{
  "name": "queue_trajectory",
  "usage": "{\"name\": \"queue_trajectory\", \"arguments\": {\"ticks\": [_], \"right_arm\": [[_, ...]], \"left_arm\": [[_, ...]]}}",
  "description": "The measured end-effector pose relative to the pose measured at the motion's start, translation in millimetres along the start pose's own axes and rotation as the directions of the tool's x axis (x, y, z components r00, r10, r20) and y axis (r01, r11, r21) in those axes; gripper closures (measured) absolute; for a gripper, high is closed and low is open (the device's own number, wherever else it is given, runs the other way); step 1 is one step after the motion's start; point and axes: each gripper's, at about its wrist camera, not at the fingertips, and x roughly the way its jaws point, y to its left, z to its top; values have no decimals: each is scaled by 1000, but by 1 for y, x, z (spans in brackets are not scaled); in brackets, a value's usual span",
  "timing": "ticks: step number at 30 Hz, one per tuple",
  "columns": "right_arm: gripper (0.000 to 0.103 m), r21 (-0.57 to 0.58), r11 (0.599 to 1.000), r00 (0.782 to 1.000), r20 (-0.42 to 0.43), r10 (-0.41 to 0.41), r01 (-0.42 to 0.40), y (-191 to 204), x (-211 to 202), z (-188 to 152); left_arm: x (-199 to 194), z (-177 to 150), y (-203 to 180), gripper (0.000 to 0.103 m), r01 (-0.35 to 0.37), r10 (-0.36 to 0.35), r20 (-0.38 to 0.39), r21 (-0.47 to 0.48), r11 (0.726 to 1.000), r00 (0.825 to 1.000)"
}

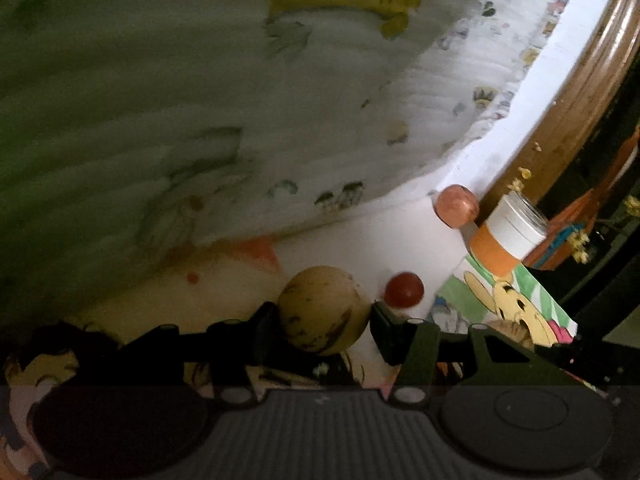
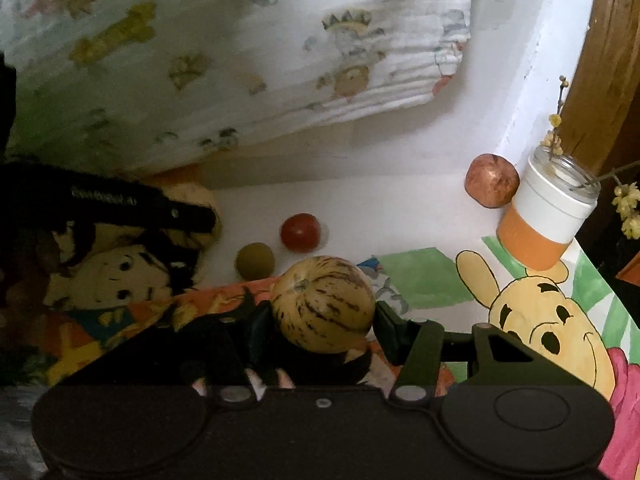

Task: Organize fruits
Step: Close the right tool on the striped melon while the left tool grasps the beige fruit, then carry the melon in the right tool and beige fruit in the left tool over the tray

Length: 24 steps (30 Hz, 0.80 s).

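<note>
While both tongs are loaded, the step in hand is judged to be carrying. A round, pale-yellow melon (image 2: pixel 323 304) with dark purple streaks and a smooth rind is clamped between the pads of the right gripper (image 2: pixel 320 326), above a printed orange cloth (image 2: pixel 120 320). A second melon (image 1: pixel 323 310), alike in colour and streaking, is held in the left gripper (image 1: pixel 320 328), pressed by both pads.

Loose fruit is listed on the white surface (image 2: pixel 380 208): a glossy red tomato (image 2: pixel 300 232), a dull olive-green round fruit (image 2: pixel 255 260) just beside it, and a mottled reddish apple (image 2: pixel 491 180) touching a jar (image 2: pixel 548 212).

The jar is glass, banded white and orange, with dried yellow sprigs (image 2: pixel 554 120) in it. A crinkled printed quilt (image 2: pixel 240 60) lies behind; a bear picture (image 2: pixel 540 320) lies to the right.

No bowl or tray is seen. A shared spot is called for next, and gentle release, as round fruit is likely to roll.
</note>
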Motion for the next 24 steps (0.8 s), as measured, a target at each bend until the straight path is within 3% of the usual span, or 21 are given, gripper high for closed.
{"name": "queue_trajectory", "arguments": {"ticks": [3, 13, 24], "right_arm": [[47, 12, 1000, 1000, 10, 4, -5, 7, -15, 1], [47, 44, 998, 998, 56, -39, 37, 36, -72, -8], [47, 178, 969, 982, 46, -182, 171, 61, -157, -51]], "left_arm": [[-9, -6, 5, 47, 57, -56, -35, 27, 998, 998], [-51, -19, 3, 47, 144, -136, -75, 114, 983, 988], [-103, -42, -15, 47, 242, -228, -99, 170, 955, 969]]}}
